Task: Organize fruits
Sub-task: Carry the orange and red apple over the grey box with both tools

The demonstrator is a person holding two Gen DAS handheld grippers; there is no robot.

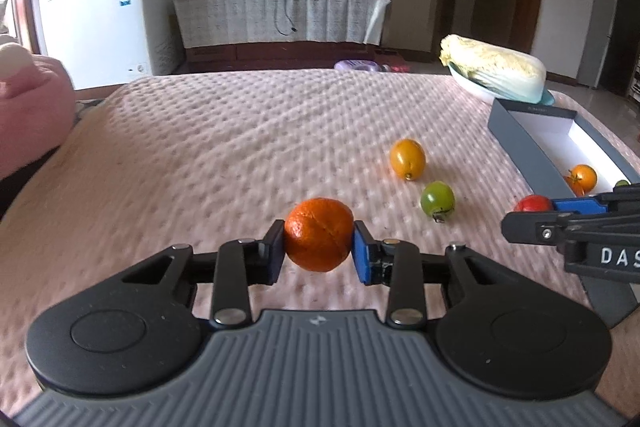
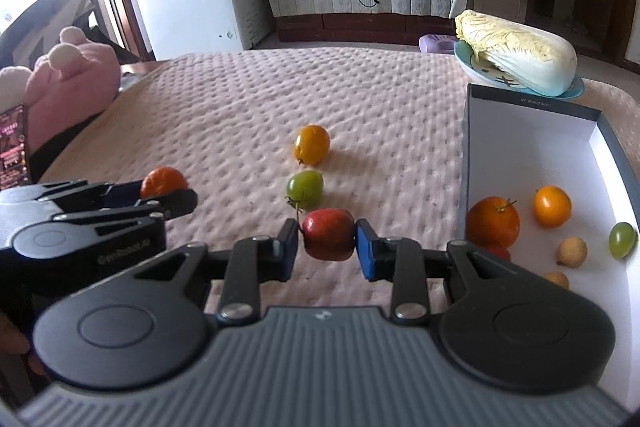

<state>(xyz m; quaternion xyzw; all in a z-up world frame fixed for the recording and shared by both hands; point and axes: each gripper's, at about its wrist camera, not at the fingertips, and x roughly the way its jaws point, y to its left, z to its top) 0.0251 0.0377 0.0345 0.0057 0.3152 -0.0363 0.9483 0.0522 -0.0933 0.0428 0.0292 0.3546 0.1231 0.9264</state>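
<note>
My left gripper [image 1: 319, 251] is shut on an orange mandarin [image 1: 320, 233], pads pressing both its sides just above the pink quilted cover. My right gripper [image 2: 327, 247] is shut on a small red fruit [image 2: 328, 231] with a thin stem, held a little above the cover. In the left wrist view, the right gripper [image 1: 536, 214] shows at the right edge with the red fruit [image 1: 532, 203]. The right wrist view catches the left gripper [image 2: 168, 191] with the mandarin [image 2: 163, 180]. A yellow fruit [image 2: 312, 143] and a green one [image 2: 305, 188] lie loose between us.
A grey box with a white inside [image 2: 532, 103] sits at the right and holds several small fruits, among them an orange-red tomato [image 2: 493, 221] and a green grape [image 2: 622, 239]. Behind it a cabbage [image 2: 520, 55] rests on a plate. A pink plush toy [image 2: 72, 79] lies at the left.
</note>
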